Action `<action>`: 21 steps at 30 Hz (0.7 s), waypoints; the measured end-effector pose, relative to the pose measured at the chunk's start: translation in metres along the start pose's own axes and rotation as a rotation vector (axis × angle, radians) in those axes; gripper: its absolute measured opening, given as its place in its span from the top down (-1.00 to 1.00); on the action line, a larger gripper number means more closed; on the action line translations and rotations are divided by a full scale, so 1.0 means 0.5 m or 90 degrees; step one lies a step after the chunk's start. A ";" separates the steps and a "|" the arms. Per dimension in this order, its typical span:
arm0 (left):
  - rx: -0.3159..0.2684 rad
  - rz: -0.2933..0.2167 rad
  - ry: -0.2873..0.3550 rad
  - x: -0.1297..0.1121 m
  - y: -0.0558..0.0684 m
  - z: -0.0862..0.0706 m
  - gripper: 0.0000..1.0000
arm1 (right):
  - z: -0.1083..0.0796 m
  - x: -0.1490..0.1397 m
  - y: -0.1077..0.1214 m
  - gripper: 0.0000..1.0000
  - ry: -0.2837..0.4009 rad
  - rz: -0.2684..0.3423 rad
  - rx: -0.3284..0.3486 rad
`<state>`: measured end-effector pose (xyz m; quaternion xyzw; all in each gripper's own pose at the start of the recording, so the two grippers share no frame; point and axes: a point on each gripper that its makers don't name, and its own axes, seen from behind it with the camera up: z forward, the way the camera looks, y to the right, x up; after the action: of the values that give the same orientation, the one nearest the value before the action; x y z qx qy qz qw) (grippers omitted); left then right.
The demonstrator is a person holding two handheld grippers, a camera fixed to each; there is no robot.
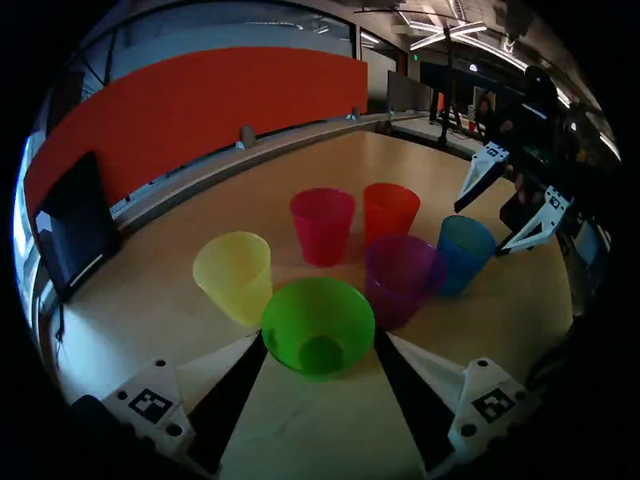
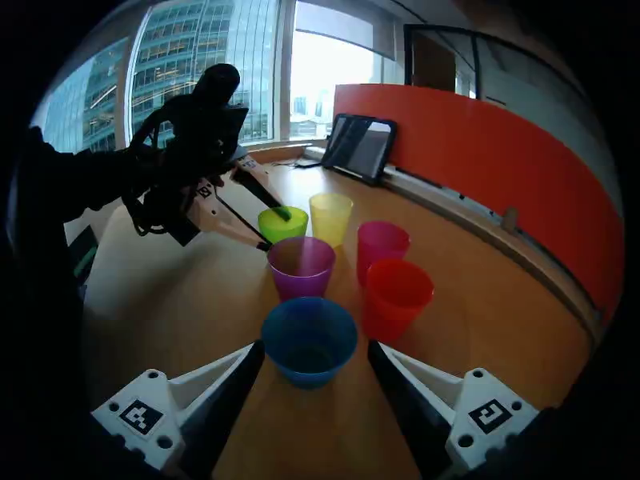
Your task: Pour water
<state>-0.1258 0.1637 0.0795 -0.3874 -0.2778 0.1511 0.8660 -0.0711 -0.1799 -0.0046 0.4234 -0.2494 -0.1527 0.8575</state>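
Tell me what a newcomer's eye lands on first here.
Six bright plastic cups crowd together on the wooden table and stand out at once. The green cup sits between the left gripper fingers, and the blue cup sits between the right gripper fingers, each nearest its own camera. Behind them runs a long orange wall.

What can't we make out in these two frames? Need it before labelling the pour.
- Left gripper view: whether the left tongs press the green cup; its rim hides the contact.
- Right gripper view: same for the right tongs and blue cup.
- Both views: water in any cup; tinted walls, dim light.
- Right gripper view: the hand holding the left tongs, a backlit silhouette.
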 end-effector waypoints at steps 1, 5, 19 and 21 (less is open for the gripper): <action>-0.001 0.000 -0.001 0.000 0.000 0.002 -0.94 | 0.002 0.001 0.000 -1.00 0.000 -0.001 0.002; -0.004 0.001 -0.004 0.000 0.001 0.009 -0.94 | 0.009 0.001 -0.005 -1.00 -0.004 -0.005 0.010; -0.010 -0.003 -0.004 0.003 0.004 0.022 -0.94 | 0.048 -0.010 -0.010 -1.00 -0.018 -0.013 0.020; -0.010 -0.004 -0.003 0.005 0.005 0.022 -0.94 | 0.053 -0.011 -0.011 -1.00 -0.019 -0.014 0.021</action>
<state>-0.1305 0.1728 0.0843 -0.3929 -0.2821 0.1469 0.8628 -0.0907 -0.1979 0.0030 0.4380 -0.2601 -0.1644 0.8447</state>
